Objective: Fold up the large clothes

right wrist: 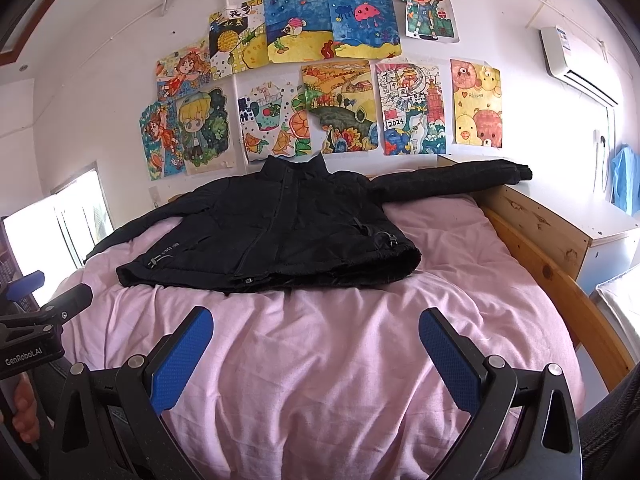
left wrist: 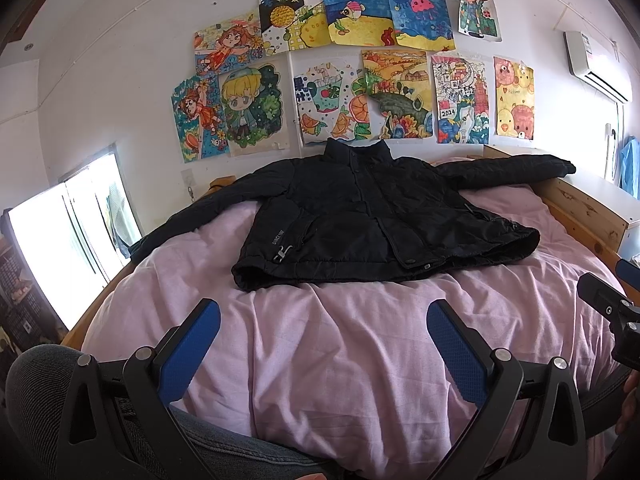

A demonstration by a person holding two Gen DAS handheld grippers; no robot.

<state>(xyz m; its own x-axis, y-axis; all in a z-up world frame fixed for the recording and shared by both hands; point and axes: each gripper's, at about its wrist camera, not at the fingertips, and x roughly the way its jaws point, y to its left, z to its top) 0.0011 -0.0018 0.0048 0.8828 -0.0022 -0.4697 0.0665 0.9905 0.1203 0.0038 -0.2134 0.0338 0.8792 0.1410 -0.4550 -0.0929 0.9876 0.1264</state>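
A black padded jacket (left wrist: 360, 220) lies flat, front up, on the pink bedcover (left wrist: 340, 352), collar toward the wall, both sleeves spread out sideways. It also shows in the right wrist view (right wrist: 280, 232). My left gripper (left wrist: 324, 316) is open and empty, held above the bedcover well short of the jacket's hem. My right gripper (right wrist: 316, 320) is open and empty too, at about the same distance from the hem. The right gripper shows at the right edge of the left wrist view (left wrist: 612, 304); the left one shows at the left edge of the right wrist view (right wrist: 36, 312).
A wooden bed frame (right wrist: 560, 280) runs along the right side, with a white cabinet (right wrist: 592, 216) behind it. The right sleeve (right wrist: 460, 178) rests over the frame's far corner. Children's drawings (left wrist: 352, 60) cover the wall. A bright window (left wrist: 68, 236) is at left.
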